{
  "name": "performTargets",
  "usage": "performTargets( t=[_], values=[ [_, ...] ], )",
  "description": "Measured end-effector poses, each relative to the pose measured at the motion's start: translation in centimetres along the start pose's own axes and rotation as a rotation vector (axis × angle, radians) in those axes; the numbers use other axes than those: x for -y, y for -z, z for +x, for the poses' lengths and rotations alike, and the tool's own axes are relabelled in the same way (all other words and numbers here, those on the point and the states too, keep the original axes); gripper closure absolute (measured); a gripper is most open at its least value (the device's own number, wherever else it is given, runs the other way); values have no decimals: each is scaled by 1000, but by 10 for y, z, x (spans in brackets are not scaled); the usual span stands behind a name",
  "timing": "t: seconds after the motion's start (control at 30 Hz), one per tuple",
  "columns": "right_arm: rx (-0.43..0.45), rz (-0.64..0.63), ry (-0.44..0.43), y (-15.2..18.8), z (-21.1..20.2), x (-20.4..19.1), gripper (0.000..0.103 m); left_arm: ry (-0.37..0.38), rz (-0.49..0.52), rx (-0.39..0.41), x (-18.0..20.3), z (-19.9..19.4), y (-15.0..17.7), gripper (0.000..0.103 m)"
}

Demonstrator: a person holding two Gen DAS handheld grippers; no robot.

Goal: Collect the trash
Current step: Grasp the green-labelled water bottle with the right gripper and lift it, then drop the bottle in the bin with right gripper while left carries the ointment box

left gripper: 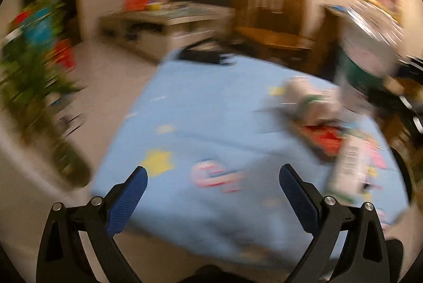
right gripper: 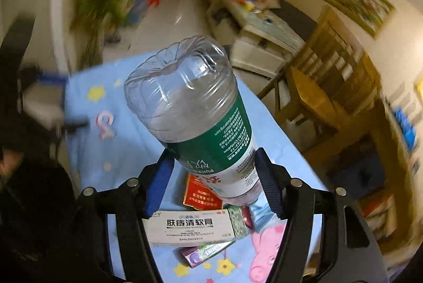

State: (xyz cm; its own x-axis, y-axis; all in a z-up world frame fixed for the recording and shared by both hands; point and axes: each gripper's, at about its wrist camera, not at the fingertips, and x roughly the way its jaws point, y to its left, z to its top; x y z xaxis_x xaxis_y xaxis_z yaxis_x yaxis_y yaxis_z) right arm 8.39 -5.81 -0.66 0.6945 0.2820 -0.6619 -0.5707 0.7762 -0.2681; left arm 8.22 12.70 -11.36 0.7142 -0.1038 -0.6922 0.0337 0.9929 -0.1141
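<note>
Right tool (right gripper: 211, 166) clamps a clear bottle (right gripper: 190, 108) at the label end, base pointing away, centre frame, lifted above the blue-clothed surface (right gripper: 277, 129). Grip sits near the neck, so the long body can swing: keep squeeze firm, move slowly, carry it straight to a bin, none in view. Below it lie a white box (right gripper: 190, 226), red pack (right gripper: 201, 194) and gum pack (right gripper: 206, 251), still to collect. Left tool (left gripper: 212, 178) hangs released and empty over the surface, lower centre; trash pile (left gripper: 322, 124) sits right of frame, blurred.
</note>
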Motion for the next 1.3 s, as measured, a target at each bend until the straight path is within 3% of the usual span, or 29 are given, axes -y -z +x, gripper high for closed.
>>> performTargets(
  t=[0.1,0.2,0.3,0.4,0.53,0.6,0.63,0.67,0.8,0.93,1.13,1.3],
  values=[
    [95,250,-80,14,-28,59,45,154,141,-11,49,5,-7,7],
    [128,422,-159,38,-44,106,45,308,272,-62,94,19,-9,7],
    [133,491,-174,55,-53,136,45,371,364,-158,124,53,-6,7],
    [182,591,-241,73,-63,164,45,411,424,-240,142,80,2,7],
    [211,655,-279,90,-62,190,45,439,479,-282,153,93,14,15],
    [208,661,-286,110,-57,194,45,392,515,-256,158,92,16,22],
    [203,661,-290,112,-56,196,45,385,517,-252,158,91,16,34],
    [200,658,-289,115,-52,190,46,379,505,-245,157,89,13,54],
    [203,665,-301,112,-42,186,46,367,415,-245,142,83,-1,56],
    [210,657,-302,114,-39,184,46,330,359,-173,129,53,-15,56],
    [192,645,-294,115,-39,185,46,386,332,-100,128,12,-29,55],
    [209,663,-272,123,-51,192,46,409,373,-85,155,9,-41,55]
  ],
)
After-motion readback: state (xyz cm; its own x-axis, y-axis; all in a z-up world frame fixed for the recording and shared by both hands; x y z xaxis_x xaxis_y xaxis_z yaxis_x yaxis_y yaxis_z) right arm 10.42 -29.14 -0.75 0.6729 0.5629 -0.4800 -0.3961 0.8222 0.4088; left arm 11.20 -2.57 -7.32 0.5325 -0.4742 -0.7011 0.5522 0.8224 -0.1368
